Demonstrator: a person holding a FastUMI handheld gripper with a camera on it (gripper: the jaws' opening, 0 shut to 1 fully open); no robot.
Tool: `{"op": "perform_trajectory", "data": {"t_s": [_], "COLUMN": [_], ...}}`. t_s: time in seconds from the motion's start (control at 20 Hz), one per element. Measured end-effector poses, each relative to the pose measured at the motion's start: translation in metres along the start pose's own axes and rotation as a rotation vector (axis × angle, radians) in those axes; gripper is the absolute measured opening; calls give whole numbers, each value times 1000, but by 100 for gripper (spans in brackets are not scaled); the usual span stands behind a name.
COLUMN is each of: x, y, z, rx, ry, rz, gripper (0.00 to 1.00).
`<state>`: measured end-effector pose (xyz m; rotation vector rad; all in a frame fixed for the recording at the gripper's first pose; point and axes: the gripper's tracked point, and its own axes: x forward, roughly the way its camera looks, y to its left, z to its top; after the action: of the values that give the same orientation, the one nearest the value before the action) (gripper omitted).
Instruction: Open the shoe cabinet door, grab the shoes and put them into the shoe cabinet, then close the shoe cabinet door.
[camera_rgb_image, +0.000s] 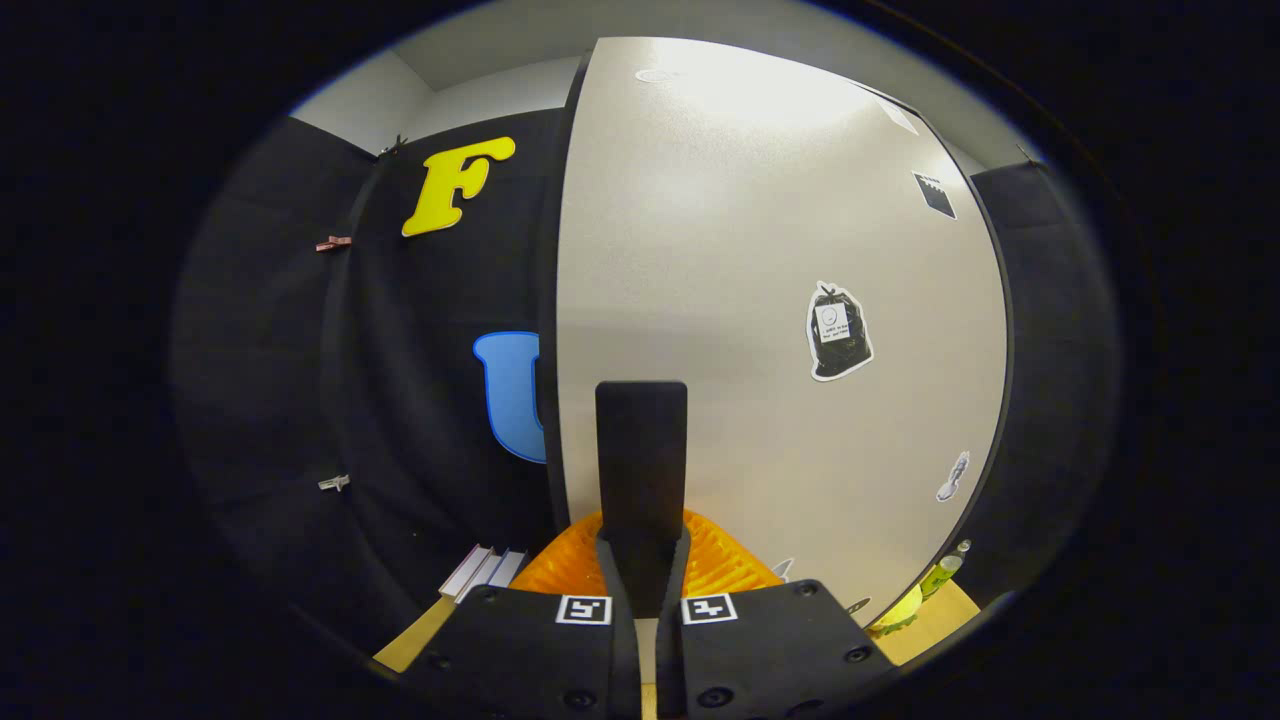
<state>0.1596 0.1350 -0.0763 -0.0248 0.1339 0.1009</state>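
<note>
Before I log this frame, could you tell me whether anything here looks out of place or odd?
Nothing looks damaged or spilled. The gripper has its fingers pressed together with nothing between them, close to the pale cabinet door. The door carries a few stickers, and an orange ribbed object sits just past the fingers; I cannot tell what it is.

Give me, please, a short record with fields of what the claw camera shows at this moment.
claw: claw with its fingers closed together, nothing visible between them
ahead: pale cabinet door, close in front of the fingers
door surface: sticker of a black bag
below fingers: orange ribbed object, identity unclear
at the door's foot: yellow-green bottle on the wooden floor
</note>
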Motion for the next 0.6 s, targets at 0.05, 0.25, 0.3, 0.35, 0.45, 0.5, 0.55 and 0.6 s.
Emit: {"op": "perform_trajectory", "data": {"t_s": [0.05, 0.25, 0.3, 0.35, 0.45, 0.5, 0.55, 0.6], "x": [-5, -42, -57, -72, -89, -94, -101, -109], "y": [0, -8, -15, -23, -33, -36, -40, -43], "z": [1, 1, -1, -3, -2, -2, -3, -4], "rx": [-1, 5, 7, 8, 18, 25, 29, 29], "ry": [1, 4, 3, 6, 10, 12, 17, 22], "rz": [8, 22, 25, 28, 38, 45, 55, 65], "gripper": [11, 11, 10, 10, 10, 10, 10, 10]}}
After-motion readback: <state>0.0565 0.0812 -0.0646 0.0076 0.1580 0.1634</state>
